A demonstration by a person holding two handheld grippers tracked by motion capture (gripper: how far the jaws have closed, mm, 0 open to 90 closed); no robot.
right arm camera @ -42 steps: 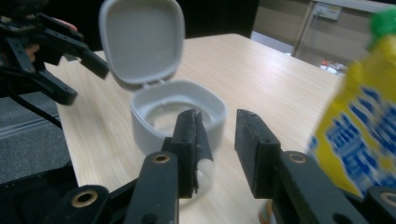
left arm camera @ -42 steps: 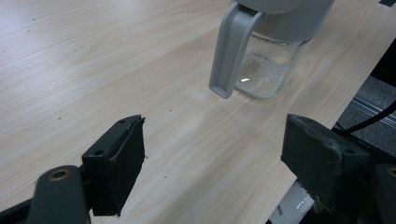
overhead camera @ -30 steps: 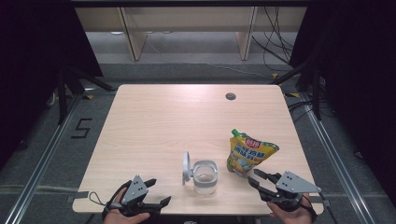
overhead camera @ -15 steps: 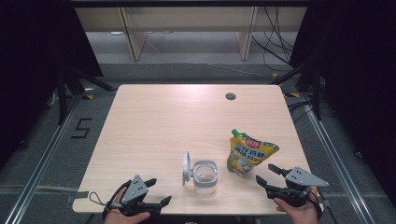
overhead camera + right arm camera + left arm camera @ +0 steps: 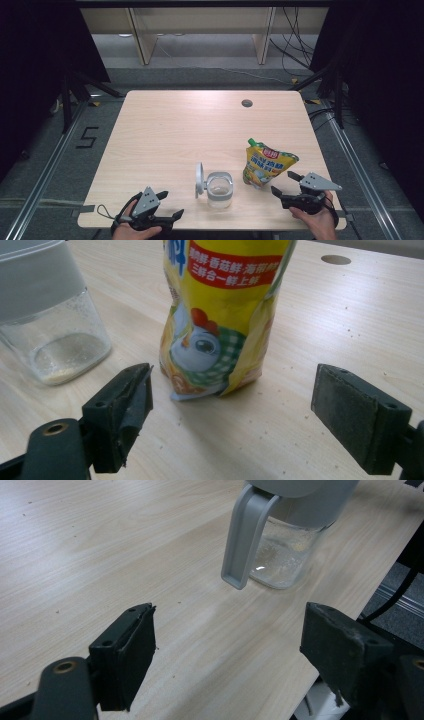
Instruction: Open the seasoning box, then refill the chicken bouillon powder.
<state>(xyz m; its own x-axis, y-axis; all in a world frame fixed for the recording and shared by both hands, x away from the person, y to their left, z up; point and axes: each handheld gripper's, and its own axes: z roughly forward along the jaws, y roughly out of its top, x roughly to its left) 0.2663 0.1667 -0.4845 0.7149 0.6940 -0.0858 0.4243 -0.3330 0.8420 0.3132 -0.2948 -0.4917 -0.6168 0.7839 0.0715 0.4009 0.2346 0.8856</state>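
At the near edge of a pale wooden table [image 5: 165,130], a yellow stand-up pouch [image 5: 266,163] printed with a cartoon chicken stands upright, just right of a clear jar [image 5: 219,189] whose grey lid [image 5: 199,179] is flipped open to its left. The right gripper [image 5: 286,183], held in a person's hand, sits just short of the pouch; its jaws have just been opening and stand wide apart with nothing between them. The left gripper [image 5: 170,204] rests at the table's front edge, jaws also spread and empty, facing the jar.
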